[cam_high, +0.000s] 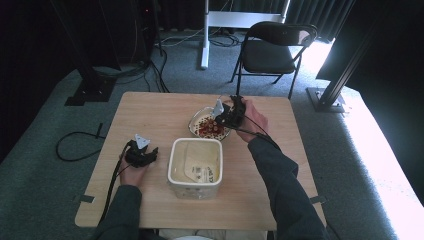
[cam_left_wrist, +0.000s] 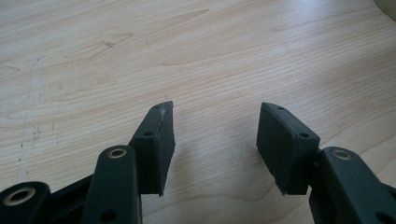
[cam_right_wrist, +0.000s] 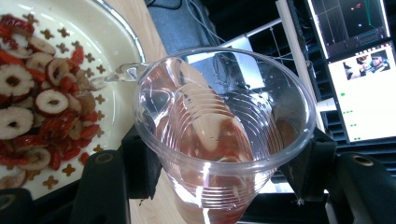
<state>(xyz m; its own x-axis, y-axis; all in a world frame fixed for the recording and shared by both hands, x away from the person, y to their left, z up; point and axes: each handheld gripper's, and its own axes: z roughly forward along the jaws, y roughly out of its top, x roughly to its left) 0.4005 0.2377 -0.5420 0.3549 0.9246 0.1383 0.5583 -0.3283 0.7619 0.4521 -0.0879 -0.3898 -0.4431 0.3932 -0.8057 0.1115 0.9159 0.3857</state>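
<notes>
My right gripper (cam_right_wrist: 224, 163) is shut on a clear plastic cup (cam_right_wrist: 219, 135), gripping it by its sides. The cup is tipped toward a pale bowl (cam_right_wrist: 116, 28), and water runs from its lip in a thin stream (cam_right_wrist: 116, 74). Red and white dried fruit slices (cam_right_wrist: 42, 102) lie in the bowl. From above, the right gripper (cam_high: 227, 112) hangs over the bowl (cam_high: 192, 120) at the table's far middle. My left gripper (cam_high: 142, 152) rests low at the near left. Its jaws stand wide apart with nothing between them, over bare wood (cam_left_wrist: 187, 46).
A white square tub (cam_high: 172, 150) with a labelled packet inside stands at the near middle, between the two hands. A black folding chair (cam_high: 272, 47) stands beyond the table's far edge. Cables trail across the floor on the left.
</notes>
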